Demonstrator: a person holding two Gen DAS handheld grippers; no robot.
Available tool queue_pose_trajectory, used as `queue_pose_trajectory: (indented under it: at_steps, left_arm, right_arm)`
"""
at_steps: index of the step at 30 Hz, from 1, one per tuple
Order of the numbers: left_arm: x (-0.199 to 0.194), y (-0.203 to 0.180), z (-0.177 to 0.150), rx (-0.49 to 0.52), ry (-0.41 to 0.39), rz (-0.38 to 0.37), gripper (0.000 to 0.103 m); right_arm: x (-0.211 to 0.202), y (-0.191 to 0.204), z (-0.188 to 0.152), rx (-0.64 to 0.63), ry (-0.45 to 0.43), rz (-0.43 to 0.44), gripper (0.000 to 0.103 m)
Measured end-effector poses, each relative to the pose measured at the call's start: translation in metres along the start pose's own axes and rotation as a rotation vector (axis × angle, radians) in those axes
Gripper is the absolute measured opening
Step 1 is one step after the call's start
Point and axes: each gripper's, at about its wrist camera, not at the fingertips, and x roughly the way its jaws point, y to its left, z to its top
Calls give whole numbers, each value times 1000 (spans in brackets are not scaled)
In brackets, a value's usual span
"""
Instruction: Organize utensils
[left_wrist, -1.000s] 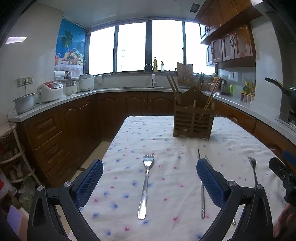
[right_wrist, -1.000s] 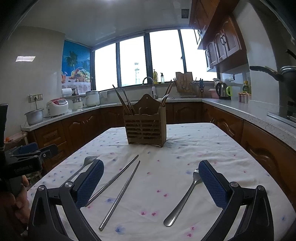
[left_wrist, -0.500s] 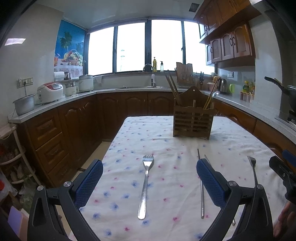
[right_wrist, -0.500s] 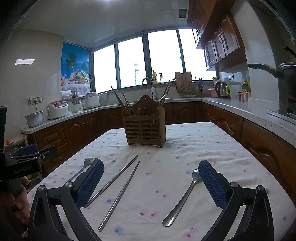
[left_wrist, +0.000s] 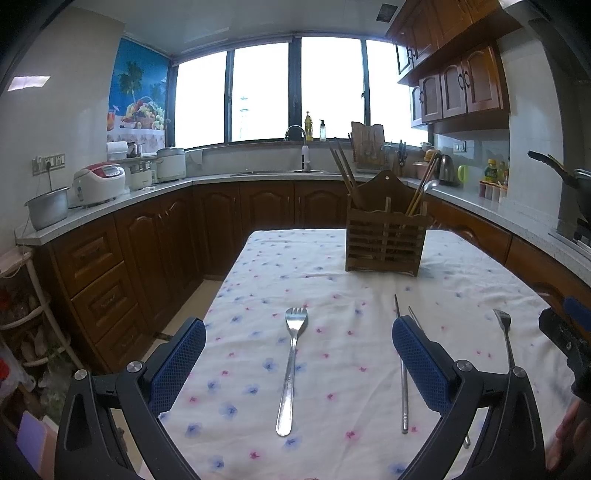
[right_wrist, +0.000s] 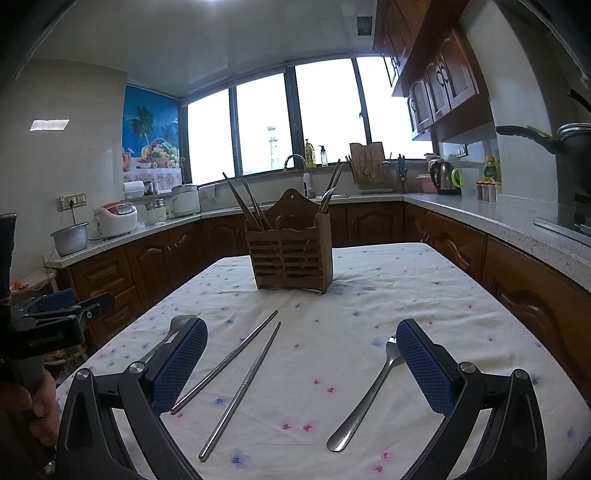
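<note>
My left tongs and right tongs gape empty; fork lies between the left pair, holder at one o'clock.

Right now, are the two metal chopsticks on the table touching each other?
Apart. The right wrist view shows tablecloth between the two chopsticks along their whole length, narrowest at the far tips, widening toward the camera.

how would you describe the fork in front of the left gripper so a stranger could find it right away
Start at the wooden utensil holder standing on the floral tablecloth. Nearer the camera and to its left, a metal fork lies flat, tines toward the holder. Unlike the metal chopsticks to its right, it lies alone and has tines.
</note>
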Motion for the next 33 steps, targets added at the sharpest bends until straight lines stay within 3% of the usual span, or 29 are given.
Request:
queue_pose_trajectory:
  at_steps: [33]
  left_arm:
    - [-7,-9,2,12,-3,-8,102]
  right_arm:
    - [-5,5,11,7,-21,13,103]
